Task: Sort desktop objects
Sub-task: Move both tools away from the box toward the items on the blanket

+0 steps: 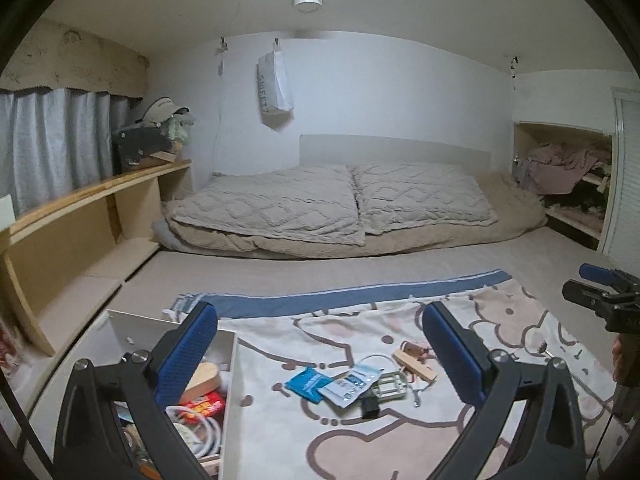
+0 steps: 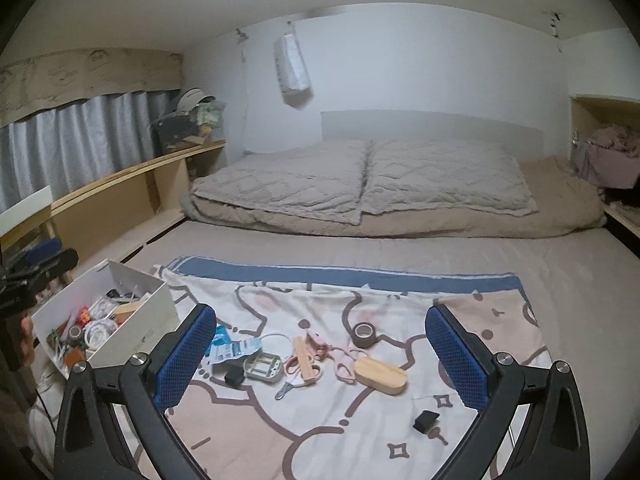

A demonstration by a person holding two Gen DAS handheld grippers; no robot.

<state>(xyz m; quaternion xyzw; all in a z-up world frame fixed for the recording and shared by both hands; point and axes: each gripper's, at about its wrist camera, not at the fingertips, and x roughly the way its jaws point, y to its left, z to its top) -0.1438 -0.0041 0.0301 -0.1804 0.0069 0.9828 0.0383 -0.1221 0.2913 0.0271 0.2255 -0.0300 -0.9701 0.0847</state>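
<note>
- Both jaws stand wide apart with nothing between them: the left gripper [image 1: 320,360] hangs over the white box's right wall, the right gripper [image 2: 320,360] over the scattered clutter.
- At the left of the right-wrist frame, the one white box [image 2: 132,312] sits on the patterned blanket [image 2: 320,440], already crowded with tape rolls, cable and packets.
- Just right of it lie two blue packets [image 2: 230,348], a small black block [image 2: 234,376] and a grey battery holder [image 2: 262,366], overlapping.
- Mid-frame, a wooden stick [image 2: 303,360] runs near-to-far across pink scissors [image 2: 316,354]; nail clippers [image 2: 286,388] point to the lower left.
- One brown tape roll [image 2: 365,334] lies flat, hole up.
- An oval wooden piece [image 2: 380,374] has its long axis left-right.
- Lower right, a second black block [image 2: 426,420] lies well apart.
</note>
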